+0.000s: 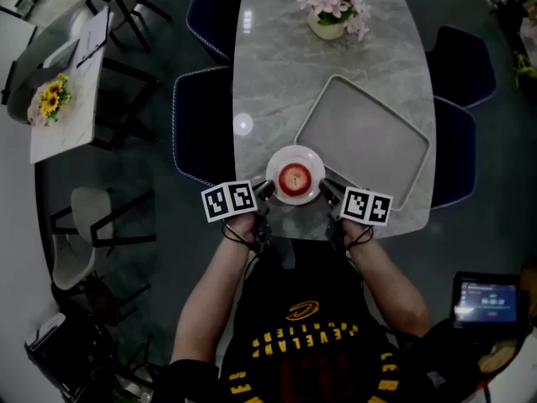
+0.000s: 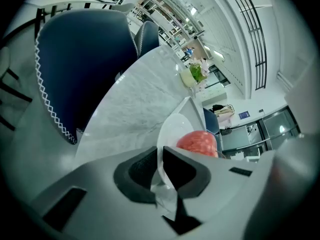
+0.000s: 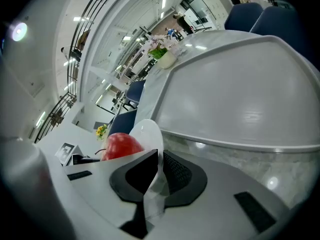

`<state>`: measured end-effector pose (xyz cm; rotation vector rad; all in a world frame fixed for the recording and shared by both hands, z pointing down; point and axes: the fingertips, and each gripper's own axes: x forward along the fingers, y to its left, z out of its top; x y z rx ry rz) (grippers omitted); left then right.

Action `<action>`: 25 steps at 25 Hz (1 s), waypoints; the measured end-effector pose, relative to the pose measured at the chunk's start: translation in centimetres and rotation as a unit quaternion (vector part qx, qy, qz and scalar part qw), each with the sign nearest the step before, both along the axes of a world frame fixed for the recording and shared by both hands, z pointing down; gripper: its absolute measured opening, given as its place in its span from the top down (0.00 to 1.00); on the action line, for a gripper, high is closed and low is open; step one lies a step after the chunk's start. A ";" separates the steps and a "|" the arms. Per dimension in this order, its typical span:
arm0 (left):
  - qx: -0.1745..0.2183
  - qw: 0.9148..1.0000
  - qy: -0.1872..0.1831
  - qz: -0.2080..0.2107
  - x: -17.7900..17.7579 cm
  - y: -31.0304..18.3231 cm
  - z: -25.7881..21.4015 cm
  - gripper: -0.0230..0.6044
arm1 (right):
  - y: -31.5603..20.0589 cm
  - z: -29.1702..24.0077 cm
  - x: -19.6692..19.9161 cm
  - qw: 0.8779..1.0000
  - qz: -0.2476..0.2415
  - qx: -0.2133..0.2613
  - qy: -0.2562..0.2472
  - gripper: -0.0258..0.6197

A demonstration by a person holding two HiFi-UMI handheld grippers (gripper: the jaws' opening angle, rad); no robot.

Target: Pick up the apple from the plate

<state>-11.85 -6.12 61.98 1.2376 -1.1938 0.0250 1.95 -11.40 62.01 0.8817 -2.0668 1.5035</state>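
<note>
A red apple (image 1: 294, 178) sits in the middle of a small white plate (image 1: 295, 154) at the near edge of the marble table (image 1: 277, 82). My left gripper (image 1: 265, 191) is shut on the plate's left rim. My right gripper (image 1: 326, 191) is shut on its right rim. In the left gripper view the thin plate (image 2: 172, 129) edge runs between the dark pads of the left gripper (image 2: 161, 157), with the apple (image 2: 198, 141) just beyond. The right gripper view shows the right gripper (image 3: 159, 160) pinching the plate (image 3: 148, 133), the apple (image 3: 120, 145) to the left.
A large grey tray (image 1: 362, 137) lies right behind the plate, touching or nearly so. A pot of pink flowers (image 1: 332, 11) stands at the table's far end. Dark blue chairs (image 1: 201, 124) flank the table. A second table with sunflowers (image 1: 52, 99) is at the left.
</note>
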 end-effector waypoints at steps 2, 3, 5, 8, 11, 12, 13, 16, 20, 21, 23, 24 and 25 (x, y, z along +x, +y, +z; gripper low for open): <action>-0.001 1.000 0.001 -0.010 -0.8 1.0 0.2 0.90 | 0.7 0.1 -0.9 1.000 -0.009 -0.001 0.001 0.90; -0.002 1.000 0.002 -0.014 -1.1 1.5 0.3 0.90 | 1.1 0.2 -1.2 1.000 -0.013 -0.003 0.001 0.90; -0.004 1.000 0.003 -0.022 -1.6 2.3 0.6 0.90 | 1.7 0.4 -1.8 1.000 -0.021 -0.005 0.002 0.90; -0.007 1.000 0.005 -0.030 -2.2 3.5 0.9 0.90 | 2.6 0.8 -2.6 0.999 -0.030 -0.007 0.006 0.89; -0.011 0.999 0.006 -0.035 -2.9 4.4 1.3 0.90 | 3.4 1.2 -3.3 0.999 -0.036 -0.011 0.009 0.90; -0.013 0.999 0.006 -0.036 -3.0 4.6 1.5 0.90 | 3.6 1.3 -3.5 0.999 -0.037 -0.012 0.010 0.90; -0.013 0.999 0.007 -0.037 -3.2 4.8 1.6 0.90 | 3.8 1.4 -3.6 0.999 -0.037 -0.013 0.010 0.90; -0.016 0.999 0.008 -0.037 -3.5 5.1 2.0 0.90 | 4.1 1.9 -3.8 0.999 -0.036 -0.017 0.012 0.90; -0.021 0.999 0.007 -0.036 -3.5 4.3 2.8 0.90 | 3.4 2.7 -3.8 0.999 -0.037 -0.022 0.015 0.90; -0.021 0.999 0.007 -0.036 -3.5 4.2 2.9 0.90 | 3.3 2.9 -3.9 0.999 -0.038 -0.022 0.016 0.90; -0.022 0.999 0.009 -0.038 -3.5 4.4 3.0 0.90 | 3.2 3.0 -4.0 0.999 -0.040 -0.023 0.018 0.90; -0.023 0.999 0.010 -0.039 -3.6 4.4 3.2 0.90 | 3.2 3.1 -4.1 0.999 -0.040 -0.023 0.019 0.90; -0.023 0.999 0.011 -0.040 -3.6 4.3 3.4 0.90 | 3.1 3.3 -4.1 0.999 -0.042 -0.024 0.020 0.90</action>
